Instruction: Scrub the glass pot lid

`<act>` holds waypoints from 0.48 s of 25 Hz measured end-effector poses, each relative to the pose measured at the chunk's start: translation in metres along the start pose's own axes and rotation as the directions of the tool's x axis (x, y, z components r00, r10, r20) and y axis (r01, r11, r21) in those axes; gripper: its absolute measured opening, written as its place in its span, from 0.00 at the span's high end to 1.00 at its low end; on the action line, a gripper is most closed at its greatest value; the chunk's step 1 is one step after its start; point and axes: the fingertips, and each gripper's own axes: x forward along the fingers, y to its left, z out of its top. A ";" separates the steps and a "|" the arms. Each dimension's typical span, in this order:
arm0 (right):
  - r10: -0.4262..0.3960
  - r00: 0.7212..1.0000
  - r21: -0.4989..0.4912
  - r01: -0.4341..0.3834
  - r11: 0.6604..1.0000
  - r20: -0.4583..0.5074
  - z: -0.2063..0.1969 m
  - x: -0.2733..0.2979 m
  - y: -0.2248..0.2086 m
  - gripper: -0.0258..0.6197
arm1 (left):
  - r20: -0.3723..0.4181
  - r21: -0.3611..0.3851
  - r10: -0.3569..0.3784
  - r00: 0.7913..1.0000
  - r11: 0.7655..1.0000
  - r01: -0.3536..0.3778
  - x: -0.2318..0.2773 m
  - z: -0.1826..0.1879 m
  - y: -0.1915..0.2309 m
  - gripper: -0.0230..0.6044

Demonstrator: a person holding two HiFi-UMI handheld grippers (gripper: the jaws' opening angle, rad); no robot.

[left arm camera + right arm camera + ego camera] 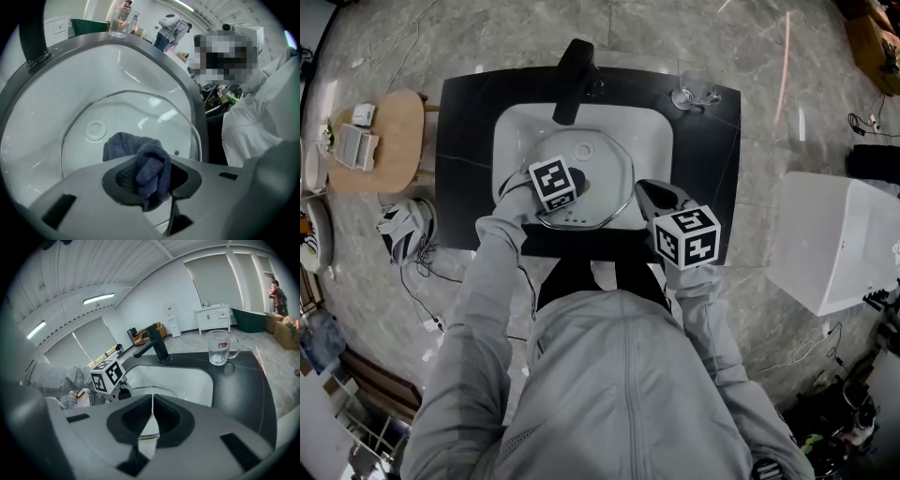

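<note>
The glass pot lid lies in the white sink basin, its metal rim reaching the basin's near side. My left gripper is over the lid's near part, shut on a dark blue cloth. In the left gripper view the cloth bunches between the jaws of the left gripper and rests on the lid. My right gripper is at the lid's right near edge, jaws pressed together on the rim. The right gripper view shows the right gripper with the lid under its jaws.
A black faucet stands behind the basin on the dark counter. A clear glass mug sits at the counter's back right. A wooden stool with small items is on the left, a white box on the right.
</note>
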 end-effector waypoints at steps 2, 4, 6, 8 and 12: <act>-0.008 1.000 0.005 0.008 1.000 0.004 0.001 -0.002 -0.003 0.91 | 0.022 0.012 -0.032 0.999 0.999 0.032 0.002 0.010 -0.007 0.78; -0.014 1.000 0.010 0.014 1.000 0.007 0.001 -0.004 -0.005 0.91 | 0.051 0.027 -0.058 0.997 0.998 0.056 0.004 0.022 -0.013 0.78; -0.020 1.000 0.015 0.020 1.000 0.009 -0.001 -0.006 -0.006 0.91 | 0.080 0.049 -0.074 0.994 0.996 0.070 0.007 0.035 -0.019 0.78; -0.026 1.000 0.022 0.026 0.999 0.011 -0.004 -0.008 -0.007 0.91 | 0.098 0.067 -0.079 0.992 0.995 0.072 0.010 0.046 -0.022 0.78; -0.038 0.999 0.036 0.038 0.999 0.013 -0.010 -0.012 -0.011 0.91 | 0.130 0.084 -0.078 0.989 0.994 0.067 0.017 0.064 -0.025 0.78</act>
